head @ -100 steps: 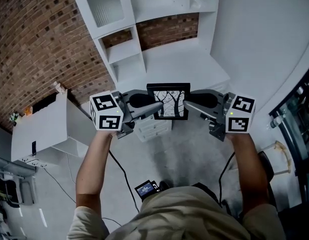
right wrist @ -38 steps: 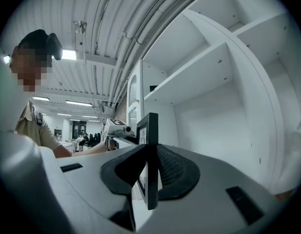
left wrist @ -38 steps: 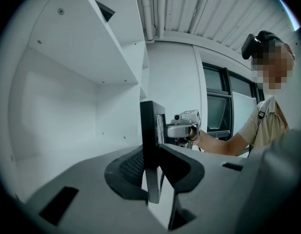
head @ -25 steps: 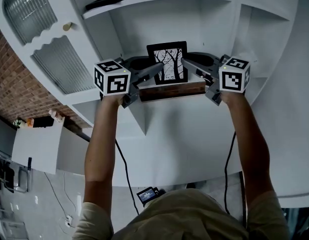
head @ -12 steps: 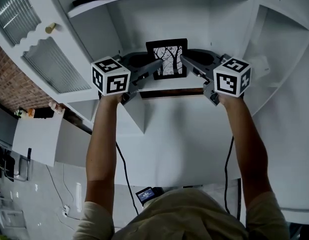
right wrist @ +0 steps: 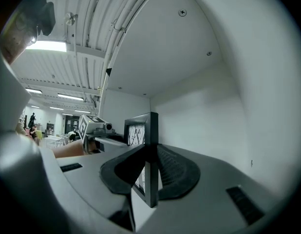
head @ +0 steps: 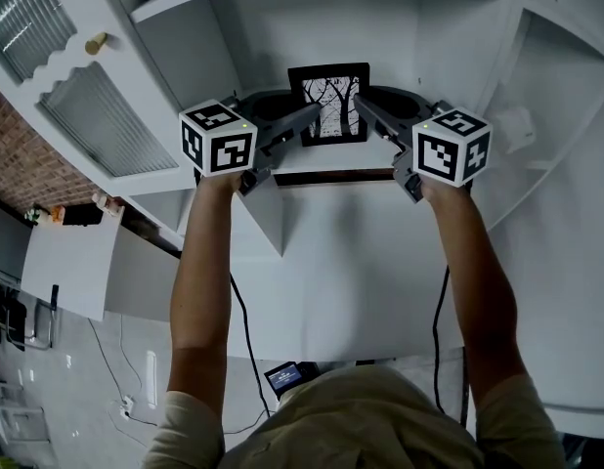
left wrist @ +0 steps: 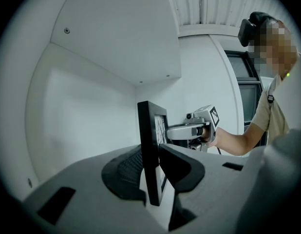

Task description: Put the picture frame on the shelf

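Picture frame upright at upper centre of the head view, inside the open bay of the white shelf, print side towards me. Left tongs are clamped on its left edge and right tongs on its right edge; both gripper views show the thin black moulding pinched between the pads. Its lower edge is hidden behind my jaws, so I cannot tell if it touches the shelf board or hangs just above. Risks as I judge them: letting go before the base is seated would drop it and could crack the glass; opening one side first would leave the other grip as a pivot and swing the frame; it looks near the front lip, so a tip forward sends it off the shelf; I cannot see what props it from behind; a pad dragging on withdrawal could pull it over
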`<state>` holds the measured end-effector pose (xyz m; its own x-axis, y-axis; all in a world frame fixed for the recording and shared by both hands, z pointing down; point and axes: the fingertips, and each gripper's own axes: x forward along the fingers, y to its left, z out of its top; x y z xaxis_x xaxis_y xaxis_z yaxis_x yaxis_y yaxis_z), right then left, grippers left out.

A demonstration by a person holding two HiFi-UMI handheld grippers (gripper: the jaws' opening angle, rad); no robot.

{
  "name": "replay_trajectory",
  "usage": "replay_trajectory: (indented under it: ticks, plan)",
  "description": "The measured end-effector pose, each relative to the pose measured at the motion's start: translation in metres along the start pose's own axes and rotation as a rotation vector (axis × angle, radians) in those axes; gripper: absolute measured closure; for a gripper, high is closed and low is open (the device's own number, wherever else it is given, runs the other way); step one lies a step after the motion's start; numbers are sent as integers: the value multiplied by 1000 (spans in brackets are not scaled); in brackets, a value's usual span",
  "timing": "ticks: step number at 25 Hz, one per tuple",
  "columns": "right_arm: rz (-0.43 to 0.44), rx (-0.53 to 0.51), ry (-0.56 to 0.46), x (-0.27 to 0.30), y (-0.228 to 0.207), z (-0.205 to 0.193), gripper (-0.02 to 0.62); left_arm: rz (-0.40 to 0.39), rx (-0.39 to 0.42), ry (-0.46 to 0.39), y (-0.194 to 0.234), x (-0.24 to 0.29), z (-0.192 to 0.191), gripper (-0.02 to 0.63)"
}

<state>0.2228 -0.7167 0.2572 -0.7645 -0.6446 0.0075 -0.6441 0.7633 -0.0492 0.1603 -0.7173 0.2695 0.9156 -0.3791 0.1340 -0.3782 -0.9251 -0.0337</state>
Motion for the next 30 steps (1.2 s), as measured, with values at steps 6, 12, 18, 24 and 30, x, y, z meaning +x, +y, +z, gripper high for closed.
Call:
replay_trajectory:
  ticks: [6,12,18,24,30]
  plan:
    - [-25,-4,-13,-1,-2,-1,523,5,-3,-41,3,2,-1,518]
    - [-27,-4,-18,0,-3,-1,523,72,19,-40,6,1,-1,508]
    - [-31,-9,-23,2,-3,0,523,198,23,-47,8,-2,-1,495]
    - [-20,11,-11,-2,6,1,522,261,-43,-92,-1,-10,-1,494]
    - [-42,39,-46,-12,13,0,522,313,-62,-108,-11,-15,-2,492]
